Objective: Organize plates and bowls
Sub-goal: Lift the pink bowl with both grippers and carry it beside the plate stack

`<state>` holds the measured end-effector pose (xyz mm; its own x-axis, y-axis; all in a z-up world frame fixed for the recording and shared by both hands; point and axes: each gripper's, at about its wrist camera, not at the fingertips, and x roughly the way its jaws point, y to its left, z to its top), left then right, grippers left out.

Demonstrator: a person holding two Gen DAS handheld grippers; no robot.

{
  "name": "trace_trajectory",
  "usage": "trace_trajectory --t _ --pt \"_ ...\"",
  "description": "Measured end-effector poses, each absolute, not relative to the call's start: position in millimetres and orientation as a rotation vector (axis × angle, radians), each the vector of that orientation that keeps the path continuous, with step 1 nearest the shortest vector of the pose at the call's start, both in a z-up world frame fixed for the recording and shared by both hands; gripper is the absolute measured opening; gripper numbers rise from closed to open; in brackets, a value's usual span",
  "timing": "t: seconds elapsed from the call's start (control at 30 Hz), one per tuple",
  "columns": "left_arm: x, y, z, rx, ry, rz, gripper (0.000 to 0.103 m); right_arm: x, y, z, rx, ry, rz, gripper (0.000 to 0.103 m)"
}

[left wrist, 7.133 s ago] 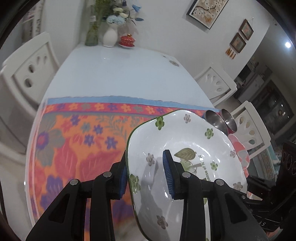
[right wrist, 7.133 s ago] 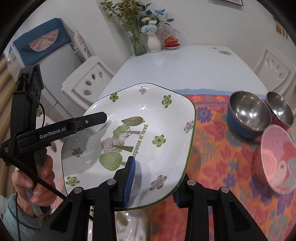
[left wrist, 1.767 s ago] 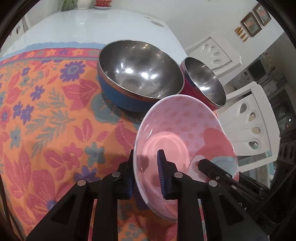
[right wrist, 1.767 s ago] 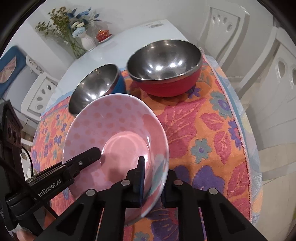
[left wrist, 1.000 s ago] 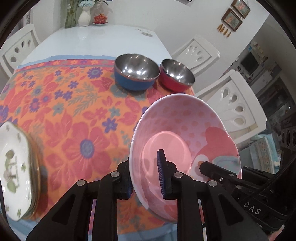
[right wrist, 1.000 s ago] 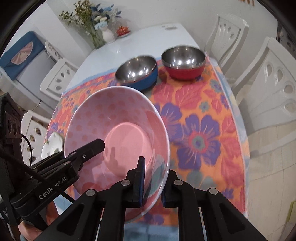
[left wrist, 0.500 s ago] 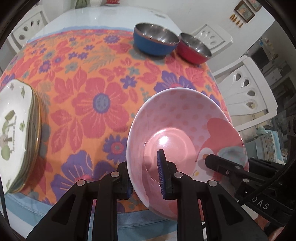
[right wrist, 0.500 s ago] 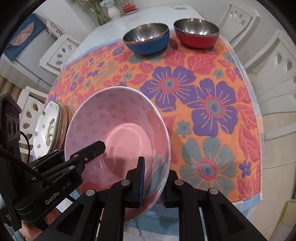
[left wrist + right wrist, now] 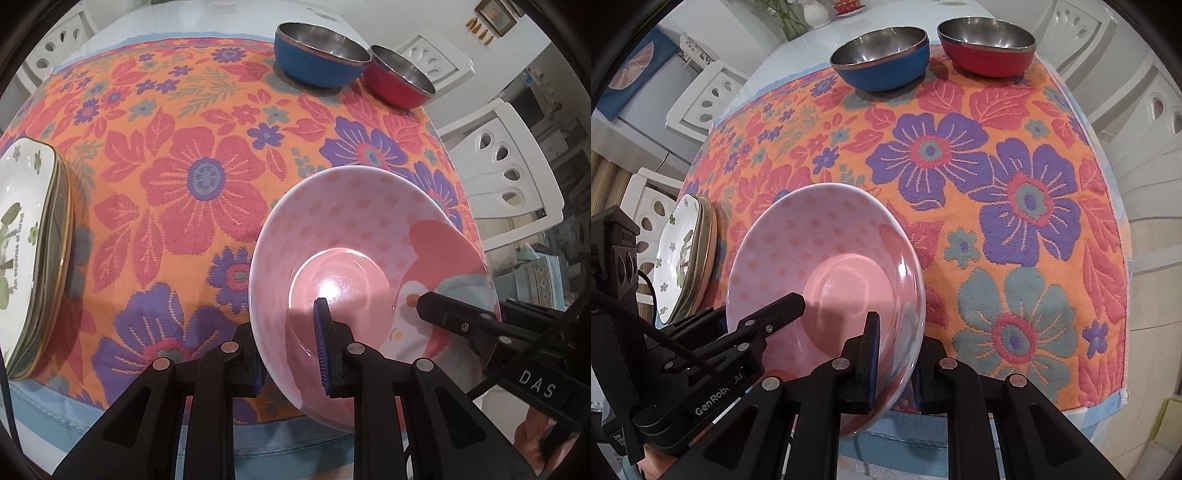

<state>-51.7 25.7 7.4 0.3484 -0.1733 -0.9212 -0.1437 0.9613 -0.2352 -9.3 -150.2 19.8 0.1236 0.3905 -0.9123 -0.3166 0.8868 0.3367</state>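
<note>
Two grippers share one pink bowl (image 9: 354,236), each clamped on its rim from an opposite side. In the left wrist view the left gripper (image 9: 290,354) pinches the bowl's near-left rim, one blue pad (image 9: 320,332) pressed against the inside wall and the other finger behind the outside, the jaws closed down to the thickness of the wall. In the right wrist view the right gripper (image 9: 892,363) grips the near-right rim of the same bowl in the same way, jaws closed tight on the wall. The bowl is tilted, its hollow facing both cameras, and it hangs over the near part of the flowered cloth (image 9: 177,155); whether its underside touches the cloth cannot be told. At the left edge of the cloth lies a stack of white plates (image 9: 26,243) with green flowers, well apart from the bowl. At the far edge stand a blue bowl (image 9: 886,59) and a red bowl (image 9: 988,46), just beside each other, steel inside.
</note>
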Motion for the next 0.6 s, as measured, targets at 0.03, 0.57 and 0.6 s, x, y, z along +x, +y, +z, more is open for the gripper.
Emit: trace_trajectory --t 0.03,0.57,0.6 --pt "-51.8 25.8 7.3 -0.299 1.222 -0.022 0.018 -8.3 -151.6 20.0 0.074 1.357 0.522 0.014" --pt "-63.0 30.1 17.3 -0.313 1.229 -0.048 0.020 -8.2 -169.1 29.2 0.132 1.378 0.579 0.014" --pt "-63.4 30.8 17.9 -0.317 1.229 -0.048 0.020 -8.2 -169.8 29.5 0.136 1.381 0.582 0.014"
